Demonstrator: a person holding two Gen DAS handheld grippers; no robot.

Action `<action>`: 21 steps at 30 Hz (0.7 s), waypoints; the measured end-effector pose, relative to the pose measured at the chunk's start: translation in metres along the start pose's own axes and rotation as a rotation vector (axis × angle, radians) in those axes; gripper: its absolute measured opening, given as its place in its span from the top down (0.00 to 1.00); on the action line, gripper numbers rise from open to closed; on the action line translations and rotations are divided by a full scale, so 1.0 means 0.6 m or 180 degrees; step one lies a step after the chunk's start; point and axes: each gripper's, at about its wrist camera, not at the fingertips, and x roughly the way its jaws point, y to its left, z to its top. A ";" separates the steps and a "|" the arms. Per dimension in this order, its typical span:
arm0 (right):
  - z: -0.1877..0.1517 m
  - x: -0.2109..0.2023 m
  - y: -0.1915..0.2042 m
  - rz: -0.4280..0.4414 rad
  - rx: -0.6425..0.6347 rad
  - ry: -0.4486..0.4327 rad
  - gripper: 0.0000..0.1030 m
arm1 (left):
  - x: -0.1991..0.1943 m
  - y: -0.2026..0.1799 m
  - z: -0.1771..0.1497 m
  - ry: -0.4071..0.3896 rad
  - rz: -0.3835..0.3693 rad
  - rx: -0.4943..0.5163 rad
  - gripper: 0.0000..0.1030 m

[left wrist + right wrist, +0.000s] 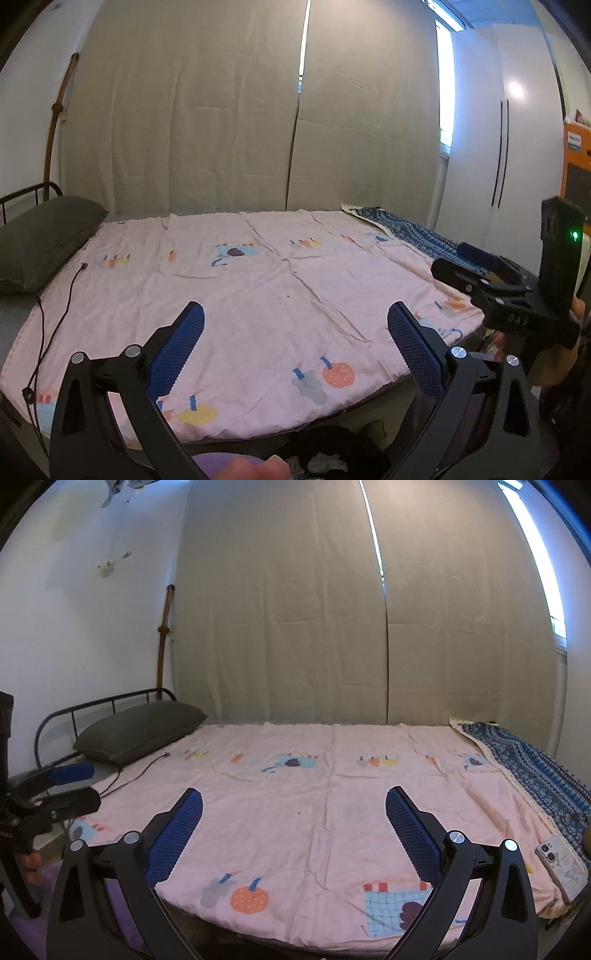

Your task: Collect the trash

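Trash is the trouble here: neither view shows an obvious piece of it. The one candidate on the bed is a tiny dark speck [287,295] near the middle of the pink sheet [258,295], also seen just above centre in the right wrist view. It is too small to tell what it is, and it reads as a dot, so no long axis or pointing direction can be made out. At the bottom edge of the left wrist frame, below the bed's near edge, lies a dark and pale heap [325,458] that could be cloth or rubbish; I cannot tell which.

Risks, as I judge them: a speck that small could slip between the pads, or the sheet could be pinched and dragged instead. The black cable [55,325] running down the left of the frame from beside the grey pillow [44,240] could be mistaken for litter or snagged. So could the phone [561,867] at the lower right of the right wrist view, lying flat at the bed's edge just beside the blue patterned cloth [535,768], its length running roughly up and down the frame.

Both tools hang above the near edge of the bed with nothing between their fingers: the left tool [295,343] spread wide, the right tool [294,827] likewise apart.
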 end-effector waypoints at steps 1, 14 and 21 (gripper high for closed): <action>-0.001 -0.001 -0.002 0.0000 0.0012 -0.0003 0.07 | 0.000 0.001 0.000 0.0013 -0.0027 -0.0002 0.06; -0.004 -0.016 -0.013 0.0053 0.0062 -0.0074 0.07 | -0.002 0.008 0.000 0.0014 0.0084 -0.0047 0.06; -0.003 -0.013 -0.002 0.0105 -0.0026 -0.0040 0.07 | 0.002 -0.001 0.000 0.0041 0.0087 0.0014 0.06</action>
